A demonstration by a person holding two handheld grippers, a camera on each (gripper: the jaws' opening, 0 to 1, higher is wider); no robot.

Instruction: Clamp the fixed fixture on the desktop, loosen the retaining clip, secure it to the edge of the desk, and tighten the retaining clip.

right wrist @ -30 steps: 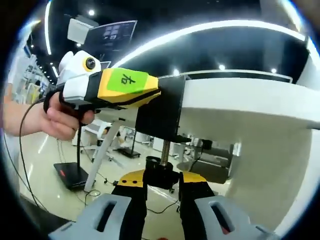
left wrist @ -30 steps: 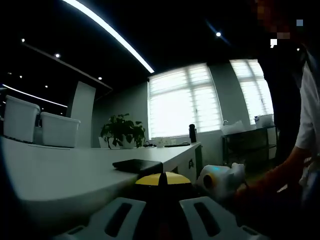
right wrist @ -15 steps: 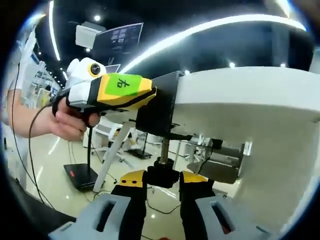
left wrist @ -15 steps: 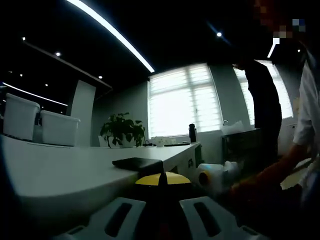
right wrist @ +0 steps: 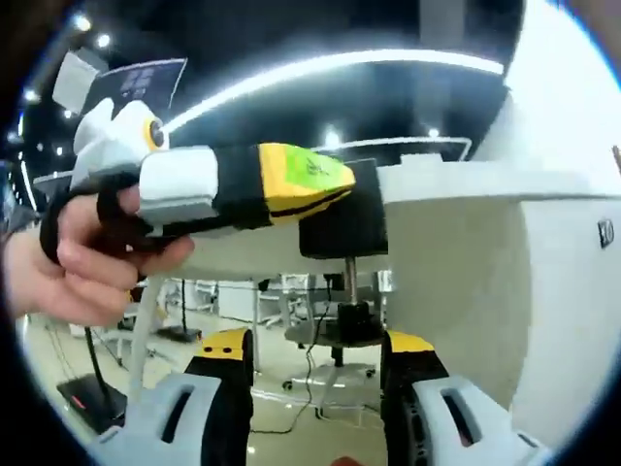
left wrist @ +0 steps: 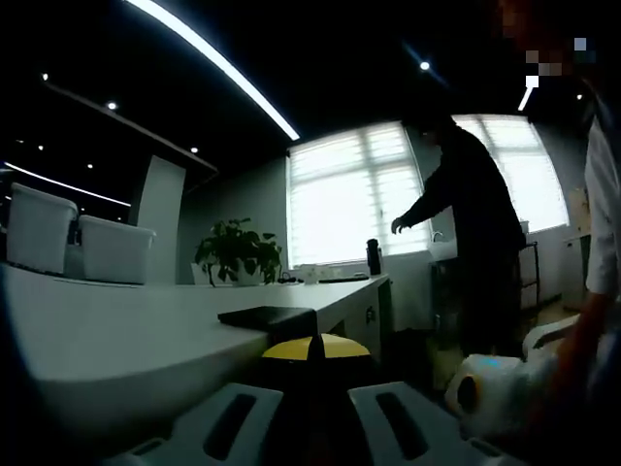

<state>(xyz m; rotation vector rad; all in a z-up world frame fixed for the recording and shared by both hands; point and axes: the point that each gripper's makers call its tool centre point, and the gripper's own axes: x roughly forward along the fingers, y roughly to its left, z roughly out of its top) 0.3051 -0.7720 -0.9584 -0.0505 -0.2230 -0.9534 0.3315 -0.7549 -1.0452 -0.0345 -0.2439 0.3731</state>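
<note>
My right gripper (right wrist: pixel 315 403) sits just below the fixture (right wrist: pixel 342 221) on the desk (right wrist: pixel 466 243) edge — jaws apart, flanking its downward screw knob (right wrist: pixel 353 320); my left gripper (right wrist: pixel 291 184) clamps the fixture.

You are in an office with a workshop side to it. Take the long white counter (left wrist: pixel 107 330) as your landmark. On its far end stands a potted plant (left wrist: pixel 238 254), and behind the plant a wide window with blinds (left wrist: pixel 357 199) lets in daylight. On the counter's left side sit two white storage bins (left wrist: pixel 78 243). Above it, a long strip light (left wrist: pixel 218 66) and small spot lamps cross a dark ceiling. To the counter's right a person (left wrist: pixel 471 243) stands beside a shelf unit. Under the counter, in the right gripper view, you see a shiny pale floor (right wrist: pixel 291 413), more tables on metal legs, and cables.
</note>
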